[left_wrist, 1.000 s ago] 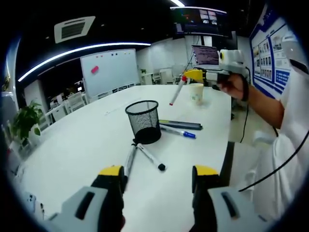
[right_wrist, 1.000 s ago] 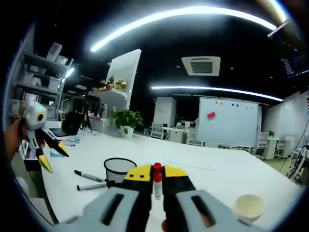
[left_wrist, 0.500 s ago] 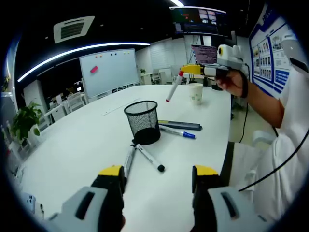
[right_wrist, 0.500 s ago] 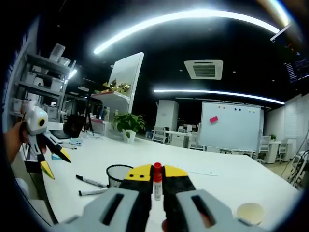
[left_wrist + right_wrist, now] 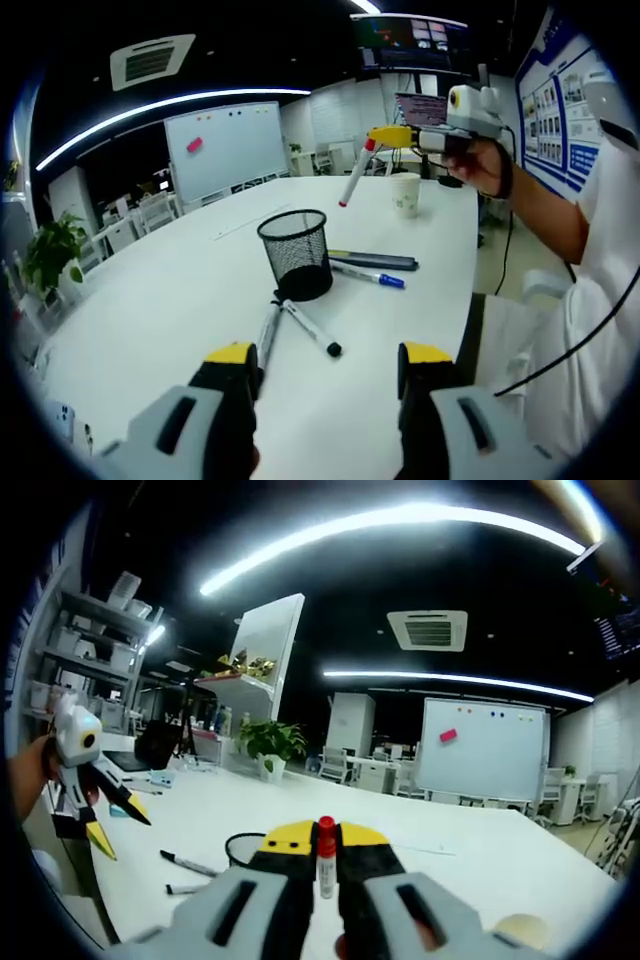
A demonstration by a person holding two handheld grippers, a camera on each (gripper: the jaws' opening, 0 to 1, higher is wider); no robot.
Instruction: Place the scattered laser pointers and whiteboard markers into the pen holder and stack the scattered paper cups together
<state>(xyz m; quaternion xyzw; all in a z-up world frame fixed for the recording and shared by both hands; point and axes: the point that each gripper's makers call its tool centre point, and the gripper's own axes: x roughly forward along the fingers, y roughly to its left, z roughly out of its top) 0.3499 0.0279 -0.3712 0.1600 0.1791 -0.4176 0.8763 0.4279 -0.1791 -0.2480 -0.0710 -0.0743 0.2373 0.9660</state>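
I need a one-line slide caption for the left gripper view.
Right gripper holds a red-capped marker in the air above the mesh pen holder on the white table.

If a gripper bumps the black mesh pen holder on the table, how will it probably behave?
The pen holder looks like thin wire mesh and seems empty, so it is probably light and may slide or tip when pushed. It stands upright and is taller than wide, which favours tipping. Two markers lie at its base and could roll if it shifts.
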